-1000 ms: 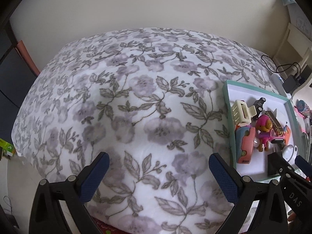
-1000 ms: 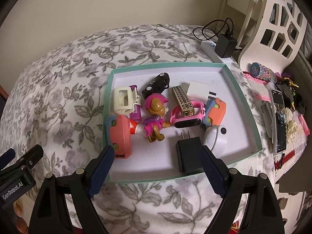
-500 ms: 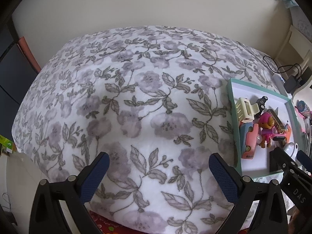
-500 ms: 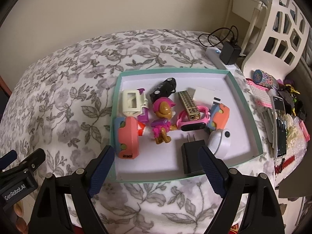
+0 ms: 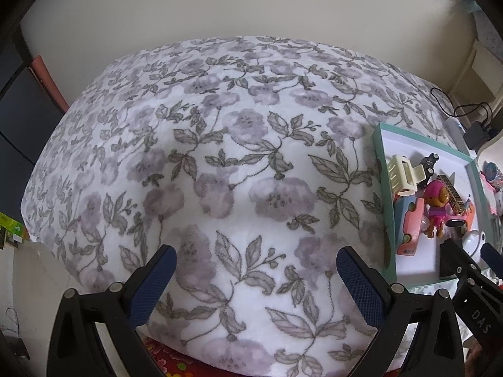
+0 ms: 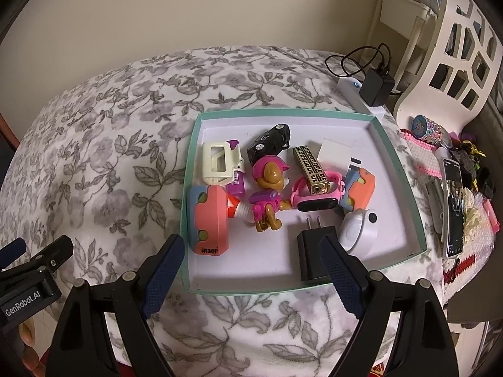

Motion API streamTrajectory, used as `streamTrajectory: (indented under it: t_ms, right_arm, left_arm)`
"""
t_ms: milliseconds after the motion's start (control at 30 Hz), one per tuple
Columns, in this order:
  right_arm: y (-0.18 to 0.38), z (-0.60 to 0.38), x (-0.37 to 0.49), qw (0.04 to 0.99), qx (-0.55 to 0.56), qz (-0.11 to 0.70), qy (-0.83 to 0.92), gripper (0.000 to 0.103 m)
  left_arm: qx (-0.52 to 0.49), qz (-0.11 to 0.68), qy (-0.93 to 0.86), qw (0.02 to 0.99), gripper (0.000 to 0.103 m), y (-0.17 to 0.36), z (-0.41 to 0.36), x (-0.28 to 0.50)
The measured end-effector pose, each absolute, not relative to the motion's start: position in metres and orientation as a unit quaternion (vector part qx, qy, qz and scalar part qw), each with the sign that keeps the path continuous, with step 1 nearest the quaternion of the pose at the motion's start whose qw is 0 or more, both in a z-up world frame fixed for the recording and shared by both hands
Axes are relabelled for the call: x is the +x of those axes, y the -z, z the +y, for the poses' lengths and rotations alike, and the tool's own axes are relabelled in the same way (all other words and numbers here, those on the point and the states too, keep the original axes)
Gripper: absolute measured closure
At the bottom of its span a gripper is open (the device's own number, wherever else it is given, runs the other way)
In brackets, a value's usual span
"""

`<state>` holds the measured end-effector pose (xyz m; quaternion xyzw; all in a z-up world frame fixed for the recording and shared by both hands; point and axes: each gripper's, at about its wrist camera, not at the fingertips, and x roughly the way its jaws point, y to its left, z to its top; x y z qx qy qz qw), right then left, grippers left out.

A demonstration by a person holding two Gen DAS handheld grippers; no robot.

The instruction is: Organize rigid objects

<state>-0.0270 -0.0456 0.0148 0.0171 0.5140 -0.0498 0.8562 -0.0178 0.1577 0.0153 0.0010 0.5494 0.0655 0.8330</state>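
Toys (image 6: 267, 194), hard plastic, crowd shallow teal-rimmed tray (image 6: 399, 169) w/ boxy charger (image 6: 314, 257).

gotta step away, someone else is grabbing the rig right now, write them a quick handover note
Left gripper: open, empty, over bare floral blanket.
Right gripper: open, empty, at the near edge of the teal tray.
In the tray, jumbled: black charger, pink dog figure, pink watch, black toy car, cream clip, gold patterned bar.
Done: nothing lifted out that I can see.
Left: sorting all of it; the charger is nearest the right gripper.
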Motion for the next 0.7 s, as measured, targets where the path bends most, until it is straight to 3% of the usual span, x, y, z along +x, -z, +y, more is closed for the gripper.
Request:
streamTrajectory:
  t_ms: [700]
  right_arm:
    - [-0.0118,-0.0490,-0.0240,0.853,0.019,0.520,0.053,0.015]
  left_arm:
    - [0.002,0.566,-0.078,0.821,0.000,-0.0083,0.1616,-0.0125]
